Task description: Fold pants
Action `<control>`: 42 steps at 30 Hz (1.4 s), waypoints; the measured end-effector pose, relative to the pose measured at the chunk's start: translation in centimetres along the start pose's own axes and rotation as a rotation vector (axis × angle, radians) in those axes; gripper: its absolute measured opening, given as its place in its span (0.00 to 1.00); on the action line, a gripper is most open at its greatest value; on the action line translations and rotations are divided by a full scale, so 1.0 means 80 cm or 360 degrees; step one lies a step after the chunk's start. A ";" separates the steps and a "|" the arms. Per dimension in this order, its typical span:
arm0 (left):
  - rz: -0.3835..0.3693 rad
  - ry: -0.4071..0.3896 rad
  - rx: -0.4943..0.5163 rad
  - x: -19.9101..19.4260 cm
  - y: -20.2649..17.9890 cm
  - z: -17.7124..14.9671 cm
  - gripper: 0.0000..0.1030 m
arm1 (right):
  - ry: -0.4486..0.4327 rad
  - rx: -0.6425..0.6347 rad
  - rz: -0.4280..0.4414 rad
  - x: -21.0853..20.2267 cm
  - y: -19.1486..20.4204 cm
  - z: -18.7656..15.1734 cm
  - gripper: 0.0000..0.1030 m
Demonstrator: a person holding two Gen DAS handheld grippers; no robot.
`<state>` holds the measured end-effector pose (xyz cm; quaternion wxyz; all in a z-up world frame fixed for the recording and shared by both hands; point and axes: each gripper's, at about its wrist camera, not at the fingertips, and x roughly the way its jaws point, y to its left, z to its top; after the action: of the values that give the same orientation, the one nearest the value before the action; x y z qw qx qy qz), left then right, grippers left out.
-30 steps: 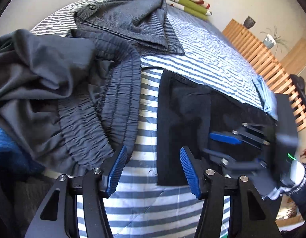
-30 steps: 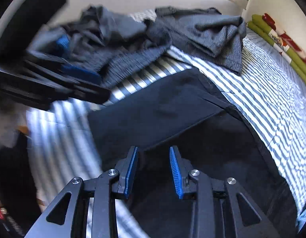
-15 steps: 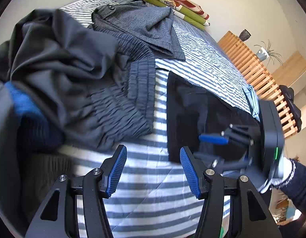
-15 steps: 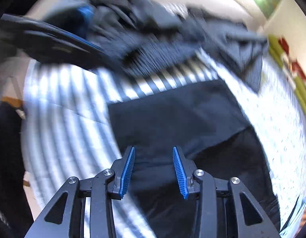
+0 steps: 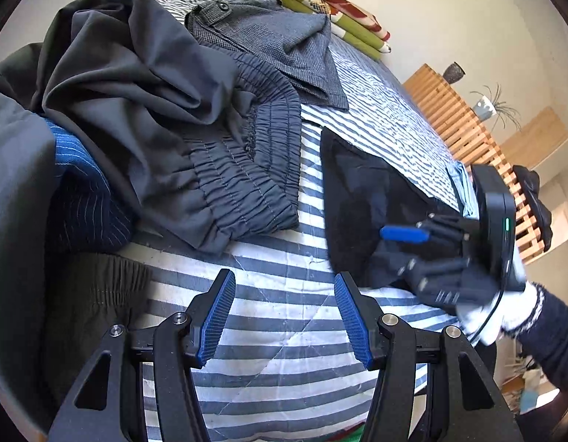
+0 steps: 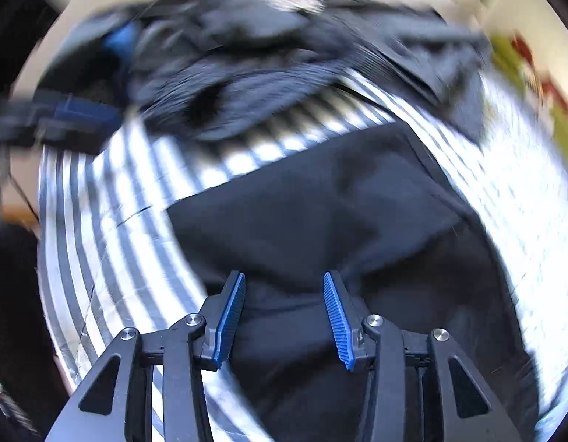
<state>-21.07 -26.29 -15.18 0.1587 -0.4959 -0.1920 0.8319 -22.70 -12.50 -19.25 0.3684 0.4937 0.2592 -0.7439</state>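
Observation:
Folded black pants (image 5: 357, 199) lie flat on the striped bedspread (image 5: 284, 316), filling the middle of the right wrist view (image 6: 320, 228). My right gripper (image 6: 284, 313) hovers open just above the pants' near part, nothing between its fingers. It also shows in the left wrist view (image 5: 420, 254), held by a gloved hand (image 5: 497, 316) over the pants. My left gripper (image 5: 282, 316) is open over bare bedspread, left of the pants, holding nothing. It shows blurred at the left edge of the right wrist view (image 6: 74, 118).
A heap of grey pants with elastic waistbands (image 5: 195, 140) and a blue pinstriped garment (image 5: 85, 199) lies to the left. A grey checked garment (image 5: 284, 48) lies further back. Green and red folded bedding (image 5: 331, 7) sits by the wall. A wooden slatted bench (image 5: 479, 140) runs along the bed's right side.
My left gripper has pulled back and left, off the black pants, onto bare bedspread. My right gripper has opened wider and shifted over the pants; its view is motion-blurred.

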 end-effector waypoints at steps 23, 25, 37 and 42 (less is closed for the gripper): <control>-0.0241 0.0164 -0.0098 0.050 -0.020 -0.006 0.60 | 0.0007 -0.0118 -0.0097 -0.011 0.012 -0.013 0.37; -0.0274 0.0190 -0.0130 0.064 -0.026 -0.003 0.64 | 0.0001 -0.0033 -0.0033 -0.008 -0.006 -0.015 0.36; -0.0416 0.0225 -0.0333 0.121 -0.049 0.034 0.73 | -0.0094 -0.0021 0.0008 -0.009 -0.015 -0.036 0.38; -0.0418 0.0237 -0.0301 0.136 -0.061 0.047 0.72 | -0.0071 -0.0018 0.0058 -0.016 -0.019 -0.037 0.46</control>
<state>-28.99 -17.70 -19.54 0.2324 -0.5394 -0.3203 0.7432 -21.99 -9.03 -19.11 0.3903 0.4795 0.2460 -0.7465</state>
